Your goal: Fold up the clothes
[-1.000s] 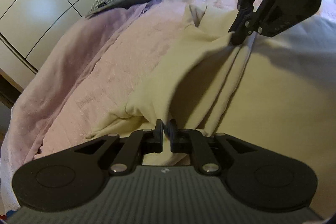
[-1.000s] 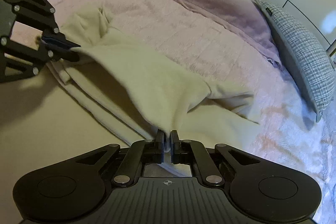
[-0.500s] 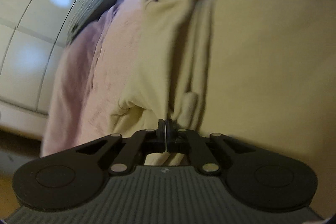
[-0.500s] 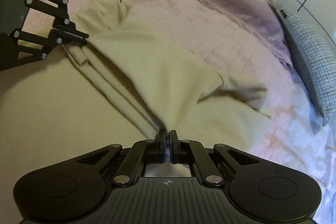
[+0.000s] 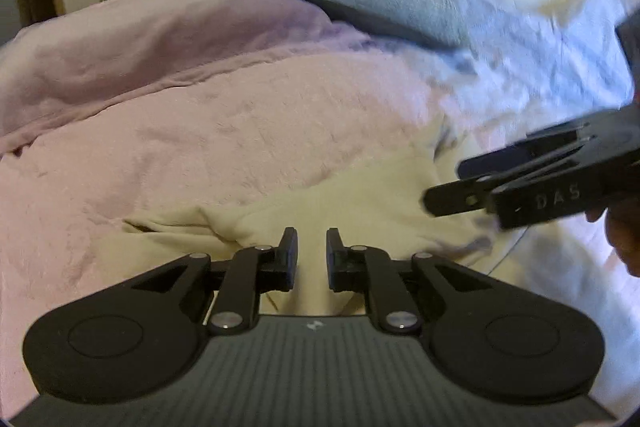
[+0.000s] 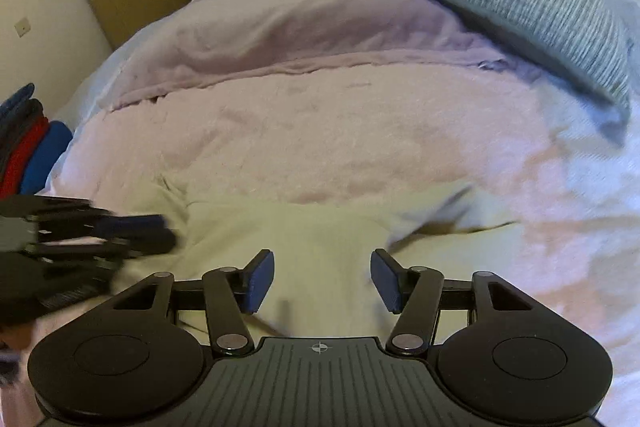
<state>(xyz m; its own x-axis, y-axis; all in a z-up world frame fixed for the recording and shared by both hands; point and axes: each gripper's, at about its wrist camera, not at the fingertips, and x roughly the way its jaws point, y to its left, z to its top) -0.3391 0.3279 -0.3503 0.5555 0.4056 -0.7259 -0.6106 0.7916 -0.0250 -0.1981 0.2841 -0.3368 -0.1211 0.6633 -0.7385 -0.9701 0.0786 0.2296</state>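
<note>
The cream garment (image 5: 360,195) lies on the pink blanket (image 5: 224,131) that covers the bed, at the near edge of this blanket, just in front of both tools. In the left wrist view its upper edge is folded and wrinkled, and a small sleeve part points to the left over the pink blanket. In the right wrist view the cream garment (image 6: 320,239) is spread flat, with a blurred fold on its right side.

The left gripper (image 5: 311,253) has its fingers apart with a narrow gap and it holds nothing; the cream cloth shows between them. The right gripper (image 6: 322,281) has its fingers wide apart and is also empty, just above the garment.

Each tool appears in the view of the other, blurred, at the side of the garment.

Behind the pink blanket, a grey checked pillow (image 6: 532,19) lies at the far right. A pile of blue and red folded clothes (image 6: 32,143) is at the left border of the blanket.
</note>
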